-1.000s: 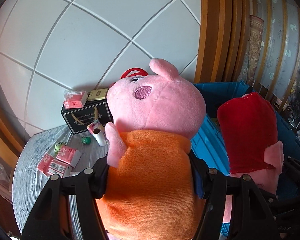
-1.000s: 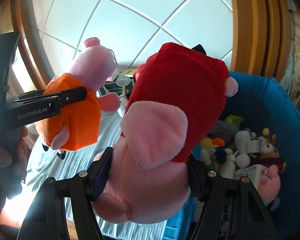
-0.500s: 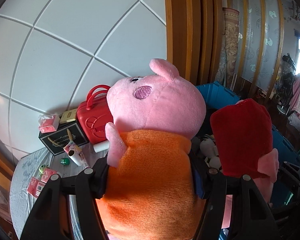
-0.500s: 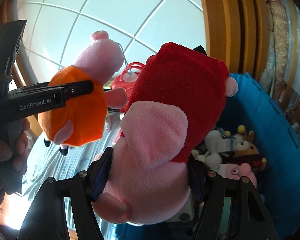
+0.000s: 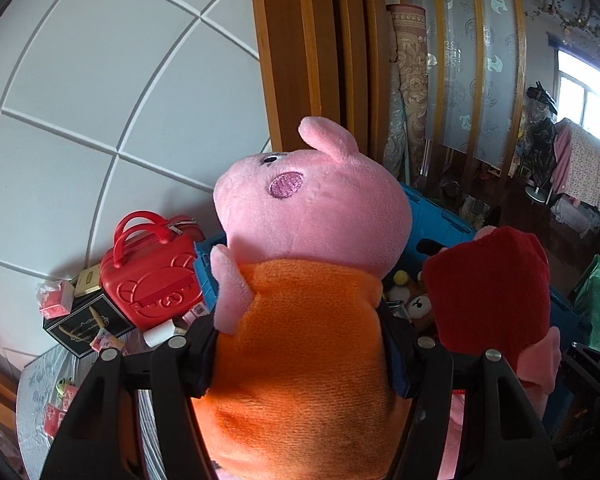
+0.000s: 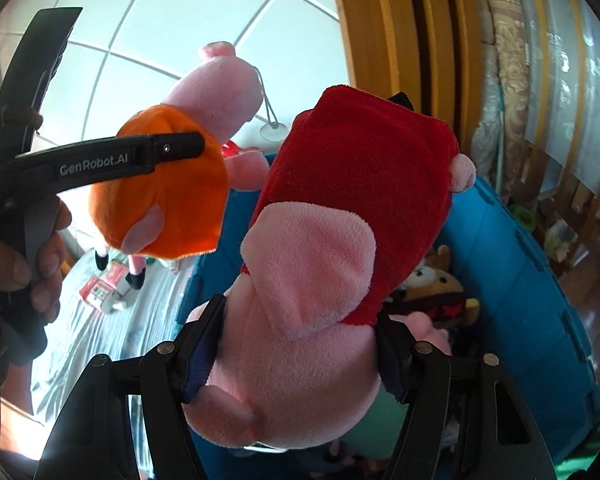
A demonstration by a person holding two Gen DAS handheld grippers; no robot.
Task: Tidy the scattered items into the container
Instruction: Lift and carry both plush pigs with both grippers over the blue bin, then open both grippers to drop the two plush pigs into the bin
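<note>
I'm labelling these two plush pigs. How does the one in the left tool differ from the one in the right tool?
The orange-dressed pig wears orange; the red-dressed pig wears red. The orange-dressed pig is gripped around its dress, the red-dressed pig around its pink head end. The orange-dressed pig's head points up, away from its tool; the red-dressed pig's dress does. Both are pink plush, held above the blue bin.

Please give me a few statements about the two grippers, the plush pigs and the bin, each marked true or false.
1. The left gripper is shut on the orange pig. True.
2. The right gripper is empty. False: it is shut on the red pig.
3. The blue bin already holds toys. True.
4. The red bag lies in the bin. False: it stands on the table beside it.
</note>
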